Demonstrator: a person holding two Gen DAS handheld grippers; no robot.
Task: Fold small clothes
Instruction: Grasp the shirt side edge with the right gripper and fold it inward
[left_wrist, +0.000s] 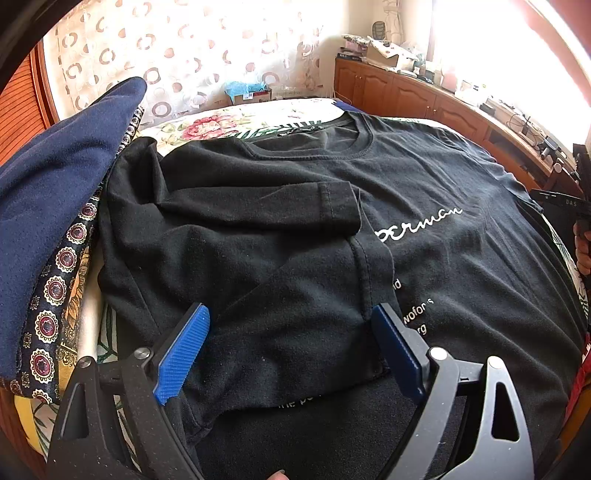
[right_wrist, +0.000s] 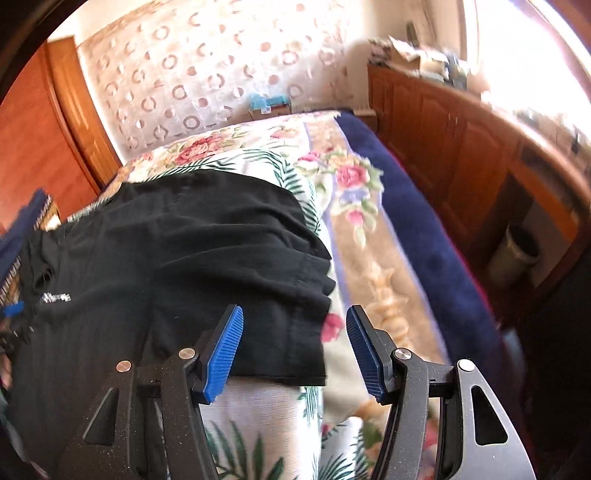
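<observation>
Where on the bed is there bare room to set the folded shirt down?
Free: floral bedspread between the black T-shirt sleeve and the navy blanket edge, and beyond the collar. Crowded: the side with the navy garment and patterned cloth.

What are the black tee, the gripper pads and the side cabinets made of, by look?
Black T-shirt: soft matte knit, likely cotton; stitched hems, lint specks.
Left gripper pads: blue, finely ribbed, probably rubber or plastic.
Cabinets: reddish-brown wood or wood veneer, semi-gloss; panelled doors.
</observation>
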